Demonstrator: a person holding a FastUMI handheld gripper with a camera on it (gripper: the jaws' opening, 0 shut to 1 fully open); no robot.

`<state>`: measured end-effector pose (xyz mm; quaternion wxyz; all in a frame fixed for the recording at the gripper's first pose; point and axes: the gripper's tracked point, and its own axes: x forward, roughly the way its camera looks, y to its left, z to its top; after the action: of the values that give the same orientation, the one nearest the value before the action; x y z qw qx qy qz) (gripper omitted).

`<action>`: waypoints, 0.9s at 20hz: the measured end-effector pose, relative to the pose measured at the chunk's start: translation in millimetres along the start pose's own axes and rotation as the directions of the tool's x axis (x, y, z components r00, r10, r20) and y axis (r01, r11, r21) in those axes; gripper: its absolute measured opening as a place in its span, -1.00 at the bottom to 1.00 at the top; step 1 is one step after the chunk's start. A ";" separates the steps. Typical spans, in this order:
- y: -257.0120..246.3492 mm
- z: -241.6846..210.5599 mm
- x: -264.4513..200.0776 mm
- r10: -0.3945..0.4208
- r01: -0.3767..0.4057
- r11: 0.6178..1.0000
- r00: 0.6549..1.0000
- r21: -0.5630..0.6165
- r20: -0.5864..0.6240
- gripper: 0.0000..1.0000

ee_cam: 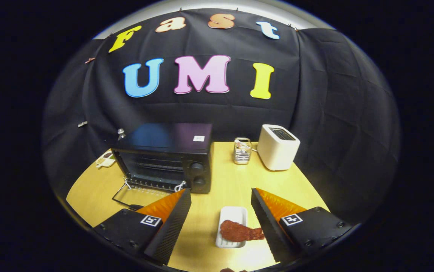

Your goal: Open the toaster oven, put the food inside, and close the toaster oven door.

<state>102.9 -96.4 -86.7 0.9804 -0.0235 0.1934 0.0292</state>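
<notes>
Looking along the gripper point(220, 194), we see its two fingers spread wide apart w/ nothing pinched; they hang above the table point(232, 177), near its front edge. Between them, closer to the right finger, sits a small white tray point(233, 216) carrying the food point(241, 232), a reddish-brown, rough-surfaced piece that overhangs the tray's right rim and reaches almost to the right finger. Whether it touches that finger we can't tell.

Beyond the left finger, toward the table's left-back part, stands the black toaster oven point(166, 158). Its door point(135, 196) is already dropped open, lying flat on the table toward us, w/ the rack visible inside. So step one looks done; pickup comes next, in our judgement.

At the back edge sit a wire holder point(242, 151) and a white toaster point(277, 146), well apart from the food.

Handling, as we judge it: the food looks light, probably soft or crumbly, maybe greasy, so a hard squeeze could break it. Taking the tray by its long sides seems safer: stiff, light, though smooth and apt to slip.
</notes>
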 end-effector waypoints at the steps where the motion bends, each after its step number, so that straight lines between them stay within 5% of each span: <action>1: -11.4 -4.8 2.9 0.008 -0.008 1.000 1.000 0.005 -0.020 0.98; 8: -66.2 -68.6 19.1 0.151 -0.139 0.988 0.960 0.066 -0.235 0.94; 16: -57.3 -149.9 25.3 0.423 -0.274 0.893 0.778 0.356 -0.464 0.84; 18: -53.9 -159.6 26.7 0.456 -0.262 0.870 0.749 0.417 -0.480 0.55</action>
<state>70.8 -158.0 -242.5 0.8437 0.1681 0.4772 0.1794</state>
